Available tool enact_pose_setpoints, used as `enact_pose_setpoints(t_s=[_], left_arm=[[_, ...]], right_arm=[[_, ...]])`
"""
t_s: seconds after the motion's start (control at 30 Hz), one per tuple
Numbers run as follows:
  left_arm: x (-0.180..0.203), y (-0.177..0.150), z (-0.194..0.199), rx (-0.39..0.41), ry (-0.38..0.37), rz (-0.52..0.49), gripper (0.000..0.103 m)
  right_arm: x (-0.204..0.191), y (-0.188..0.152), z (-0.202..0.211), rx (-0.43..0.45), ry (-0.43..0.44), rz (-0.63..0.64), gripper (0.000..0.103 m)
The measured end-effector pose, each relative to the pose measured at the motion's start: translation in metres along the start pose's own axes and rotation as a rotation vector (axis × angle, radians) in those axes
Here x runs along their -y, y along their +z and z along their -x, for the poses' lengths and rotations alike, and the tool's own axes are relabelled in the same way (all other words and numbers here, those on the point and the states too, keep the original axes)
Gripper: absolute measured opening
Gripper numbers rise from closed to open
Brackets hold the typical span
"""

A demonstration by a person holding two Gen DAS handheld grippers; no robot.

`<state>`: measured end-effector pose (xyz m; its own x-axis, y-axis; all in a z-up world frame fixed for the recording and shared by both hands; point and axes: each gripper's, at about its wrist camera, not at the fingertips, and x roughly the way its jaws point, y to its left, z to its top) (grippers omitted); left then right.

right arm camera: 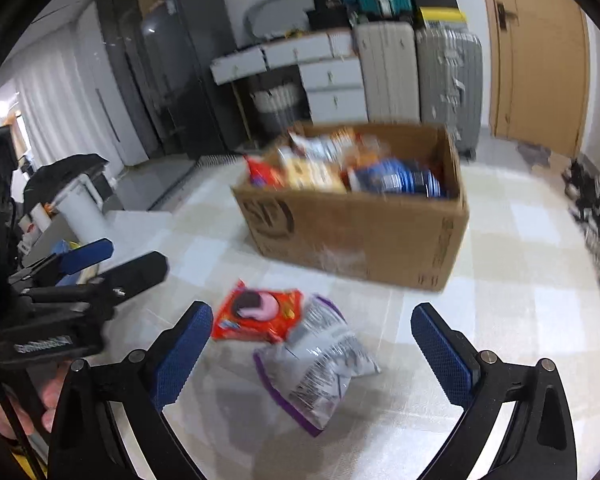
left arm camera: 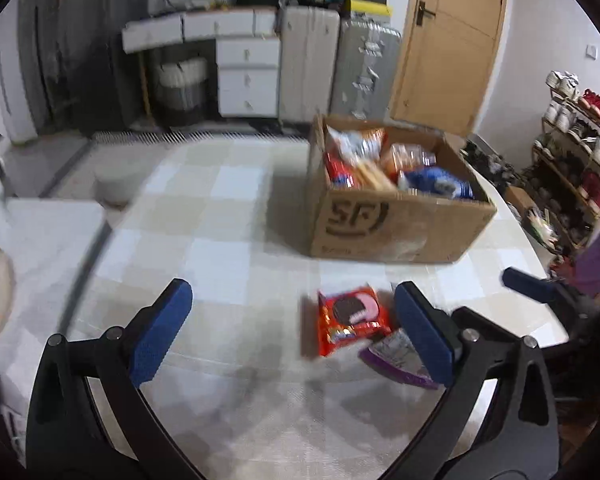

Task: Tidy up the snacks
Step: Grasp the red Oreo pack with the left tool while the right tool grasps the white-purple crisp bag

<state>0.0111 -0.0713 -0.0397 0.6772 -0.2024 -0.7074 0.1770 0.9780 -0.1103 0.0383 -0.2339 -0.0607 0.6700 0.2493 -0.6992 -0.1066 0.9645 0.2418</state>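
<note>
Your left tongs point(left arm camera: 292, 334) and right tongs point(right arm camera: 312, 354) gape empty above a red cookie packet point(right arm camera: 256, 316) and crumpled silver-purple pouch point(right arm camera: 320, 364) on the checked tabletop point(left arm camera: 220, 248), near a snack-filled brown cardboard box point(right arm camera: 360, 236).

Motion blur smears box point(right arm camera: 364, 236) contents; purple packet point(left arm camera: 396, 360) half hidden behind tongs pad.

left tongs point(left arm camera: 292, 328): black curved arms, silver pivot screws, textured blue pads; right tongs point(right arm camera: 312, 344): identical build
</note>
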Motion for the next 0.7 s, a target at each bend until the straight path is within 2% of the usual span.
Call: enact_pose_setpoints(t_s=[0.07, 0.17, 0.4, 0.7], left_arm=[[-0.006, -0.005, -0.012, -0.019, -0.006, 0.033, 0.101], [-0.011, -0.012, -0.03, -0.054, -0.016, 0.061, 0.101], [-0.013, -0.025, -0.051, -0.084, -0.002, 0.062, 0.101], [-0.022, -0.034, -0.052, -0.11, 0.009, 0.075, 0.101]], right_arm=[[0.008, -0.007, -0.016, -0.039, 0.01, -0.027, 0.083], [0.014, -0.017, -0.04, -0.115, 0.013, -0.046, 0.077], [0.011, -0.026, -0.058, -0.129, 0.024, -0.032, 0.075], [0.01, -0.035, -0.061, -0.122, 0.029, -0.007, 0.065]])
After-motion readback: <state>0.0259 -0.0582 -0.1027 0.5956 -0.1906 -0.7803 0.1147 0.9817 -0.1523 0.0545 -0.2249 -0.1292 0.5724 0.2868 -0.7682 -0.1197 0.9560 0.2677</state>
